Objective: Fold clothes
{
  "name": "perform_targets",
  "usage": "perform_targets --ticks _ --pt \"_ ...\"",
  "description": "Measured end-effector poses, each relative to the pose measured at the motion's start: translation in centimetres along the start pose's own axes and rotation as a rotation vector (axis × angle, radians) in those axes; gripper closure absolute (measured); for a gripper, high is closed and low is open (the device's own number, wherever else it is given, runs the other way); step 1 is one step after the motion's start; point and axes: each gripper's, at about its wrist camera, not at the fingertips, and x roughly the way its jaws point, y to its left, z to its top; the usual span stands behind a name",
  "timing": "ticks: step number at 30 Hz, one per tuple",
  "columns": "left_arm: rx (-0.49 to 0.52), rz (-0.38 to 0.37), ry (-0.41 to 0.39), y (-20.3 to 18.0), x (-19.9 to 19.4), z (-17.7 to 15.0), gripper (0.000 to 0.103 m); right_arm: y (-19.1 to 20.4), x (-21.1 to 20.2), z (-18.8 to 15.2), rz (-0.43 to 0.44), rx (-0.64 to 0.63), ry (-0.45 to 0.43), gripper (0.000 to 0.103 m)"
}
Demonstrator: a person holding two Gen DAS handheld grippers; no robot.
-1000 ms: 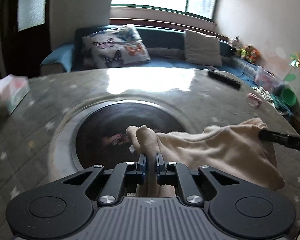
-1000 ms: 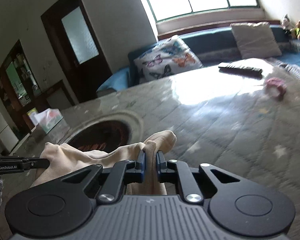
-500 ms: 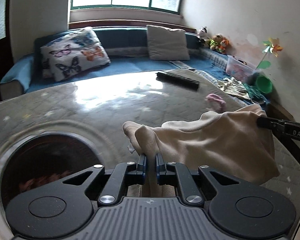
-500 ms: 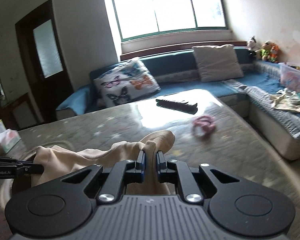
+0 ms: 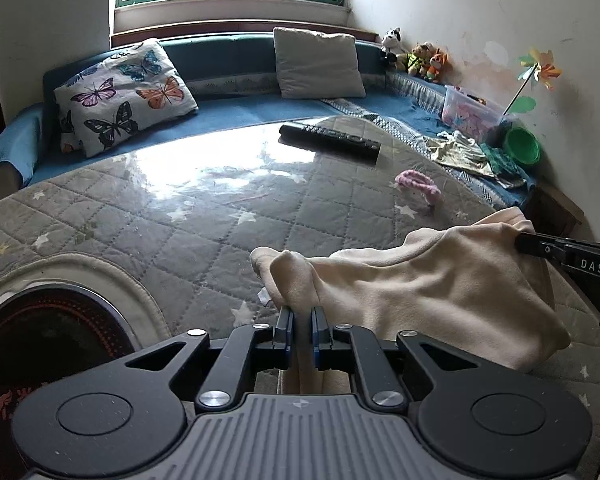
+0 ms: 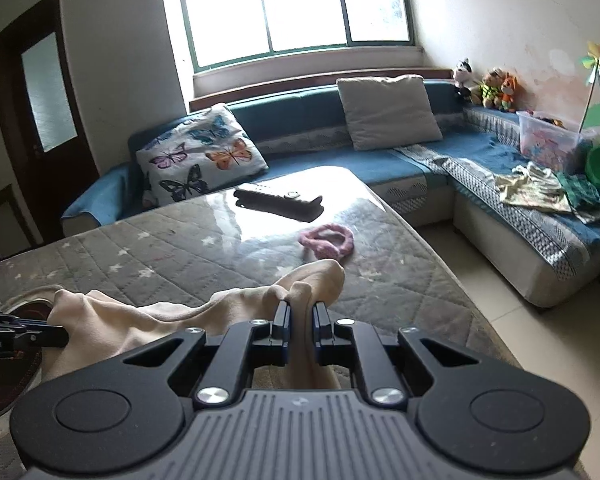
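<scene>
I have swung the cream garment (image 5: pixel 428 280) away from the round inset (image 5: pixel 40 344) toward the remote (image 5: pixel 328 138); left gripper (image 5: pixel 300 322) and right gripper (image 6: pixel 302 320) stay clenched on its 2 ends, ready for laying flat.

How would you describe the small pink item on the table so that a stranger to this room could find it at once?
Start at the quilted grey table in front of the blue sofa. Toward its far right side, just nearer the camera than the long black remote control, lies the pink fuzzy loop. It is the only pink thing on the table, far smaller than the cream garment nearby.
</scene>
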Motion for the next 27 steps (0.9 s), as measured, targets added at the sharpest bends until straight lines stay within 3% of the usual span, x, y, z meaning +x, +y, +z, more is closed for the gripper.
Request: perform_targets --ticks 9,13,15,17,19,21,23,27 --pt "-0.001 0.008 0.015 0.2 0.7 -0.4 0.089 -0.5 1.5 -0.9 -0.025 0.012 0.031 0.093" --pt "0.005 0.019 0.017 0.2 0.8 -0.6 0.088 -0.4 2.1 -1.3 -0.044 0.000 0.053 0.087" --pt "0.010 0.020 0.016 0.2 0.7 -0.7 0.080 -0.3 2.2 -1.5 -0.047 -0.001 0.056 0.085" --pt "0.017 0.022 0.014 0.1 0.7 -0.8 0.059 -0.2 2.2 -1.6 -0.049 -0.002 0.056 0.084" --pt "0.026 0.026 0.010 -0.1 0.6 -1.0 0.048 0.0 2.1 -1.7 -0.048 -0.004 0.053 0.070" --pt "0.033 0.027 0.007 -0.2 0.4 -1.1 0.046 0.3 1.8 -1.8 -0.046 -0.014 0.048 0.058" --pt "0.037 0.031 0.009 -0.3 0.4 -1.3 0.036 0.6 1.6 -1.9 -0.042 -0.025 0.044 0.058" --pt "0.047 0.041 0.003 -0.4 0.1 -1.6 0.026 1.4 1.0 -2.2 -0.032 -0.039 0.038 0.047"
